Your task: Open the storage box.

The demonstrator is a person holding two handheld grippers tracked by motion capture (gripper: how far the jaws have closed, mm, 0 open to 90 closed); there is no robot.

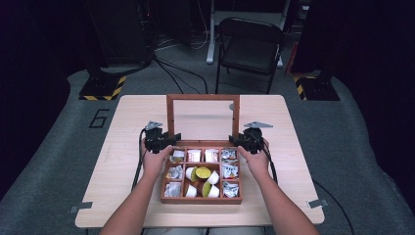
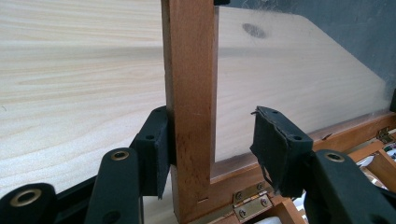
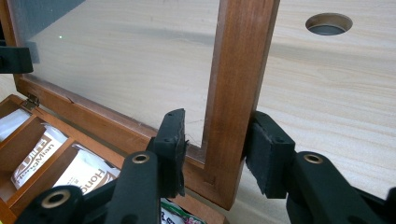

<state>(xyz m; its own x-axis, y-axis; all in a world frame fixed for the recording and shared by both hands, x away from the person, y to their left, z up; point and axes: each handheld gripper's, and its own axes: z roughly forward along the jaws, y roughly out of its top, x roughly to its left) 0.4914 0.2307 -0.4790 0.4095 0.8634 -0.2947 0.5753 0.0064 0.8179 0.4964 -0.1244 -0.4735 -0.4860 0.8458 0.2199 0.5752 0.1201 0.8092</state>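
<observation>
A brown wooden compartment box (image 1: 201, 198) sits on the pale wooden worktop (image 1: 125, 161), its glass-panelled wooden-framed lid (image 1: 203, 98) standing upright at the far edge on brass hinges (image 2: 250, 199). The left gripper (image 1: 172, 137) straddles the left upright of the lid frame near the bottom corner: in the left gripper view the left-hand finger (image 2: 154, 156) presses against the outer face of the wood, while the other finger stands off the glass (a visible gap remains on that side). The right gripper (image 1: 235, 139) straddles the right upright of the frame; in the right gripper view the outer finger (image 3: 266, 156) bears on the outside of the wood and the inner finger lies just beside the glass pane, so the frame is pinched loosely at most. The box compartments hold white paper sachets (image 1: 195, 155), silver foil packets (image 1: 230, 171) and small white cups (image 1: 211, 178), one with a yellow-green top. A round hole (image 3: 328, 23) is cut in the worktop behind the lid.
</observation>
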